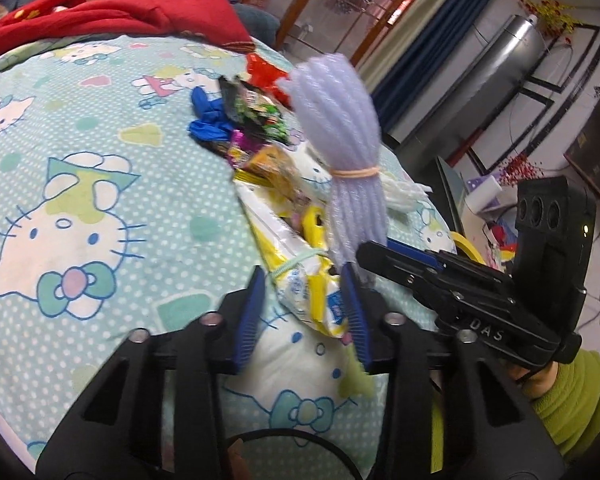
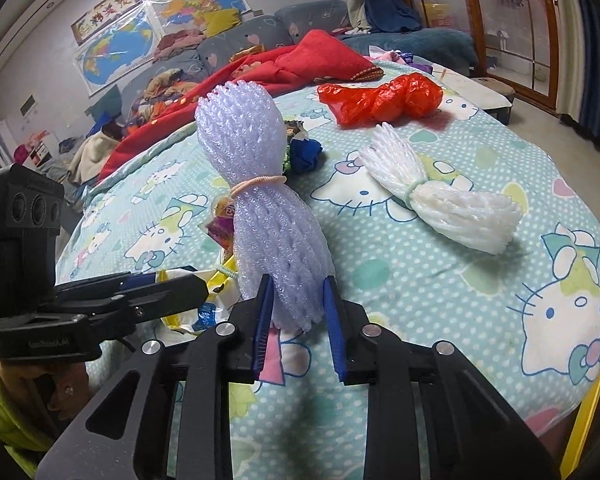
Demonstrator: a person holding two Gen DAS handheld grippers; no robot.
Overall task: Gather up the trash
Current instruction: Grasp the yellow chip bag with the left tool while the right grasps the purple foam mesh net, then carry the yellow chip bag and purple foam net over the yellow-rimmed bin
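Observation:
My left gripper point(image 1: 306, 312) is shut on a yellow and white wrapper point(image 1: 300, 284) tied with a green band, which lies on the Hello Kitty tablecloth point(image 1: 80, 208). My right gripper point(image 2: 298, 312) is shut on the lower end of a purple foam net point(image 2: 256, 184) bound with a pink band, which stands upright from the jaws. The left wrist view shows the same purple foam net point(image 1: 340, 120) rising from the right gripper point(image 1: 364, 250). In the right wrist view the left gripper point(image 2: 196, 284) reaches in from the left onto the wrapper point(image 2: 204, 312).
On the cloth lie a white foam net point(image 2: 444, 200), a red plastic bag point(image 2: 380, 100), a crumpled blue piece point(image 2: 306, 152) and several colourful wrappers point(image 1: 260, 128). A red blanket point(image 2: 284, 64) covers the far side. The table's edge point(image 2: 580, 420) curves away at the right.

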